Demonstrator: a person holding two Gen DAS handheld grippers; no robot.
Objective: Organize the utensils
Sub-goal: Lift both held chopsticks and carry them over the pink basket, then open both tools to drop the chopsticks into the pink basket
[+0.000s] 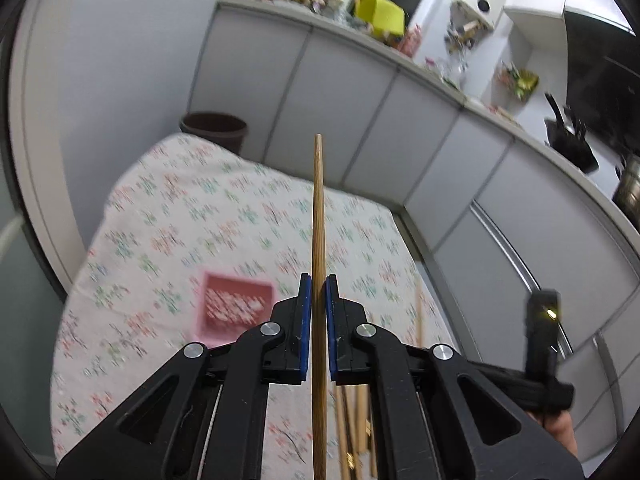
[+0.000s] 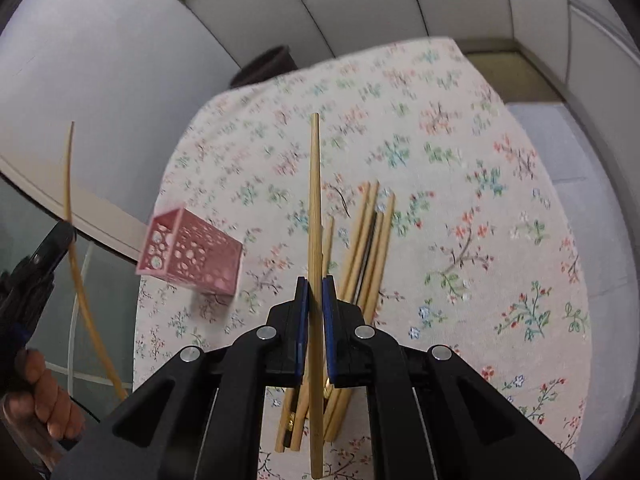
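Note:
My left gripper (image 1: 318, 284) is shut on a wooden chopstick (image 1: 318, 208) that points straight ahead, held above the floral tablecloth (image 1: 168, 216). My right gripper (image 2: 315, 286) is shut on another wooden chopstick (image 2: 315, 200), also lifted above the table. A pink perforated holder (image 2: 192, 254) stands on the cloth, left of my right gripper; it shows in the left wrist view (image 1: 234, 306) just left of my left fingers. A pile of several chopsticks (image 2: 370, 236) lies on the cloth under and right of my right gripper. The left gripper with its chopstick (image 2: 70, 184) shows at the far left.
A dark brown bin (image 1: 214, 128) stands beyond the table's far edge. Grey cabinet fronts (image 1: 360, 120) curve along the back and right, with a cluttered counter (image 1: 376, 20) on top. More chopsticks (image 1: 354, 420) lie below my left gripper. The right gripper's body (image 1: 540, 352) is at the right.

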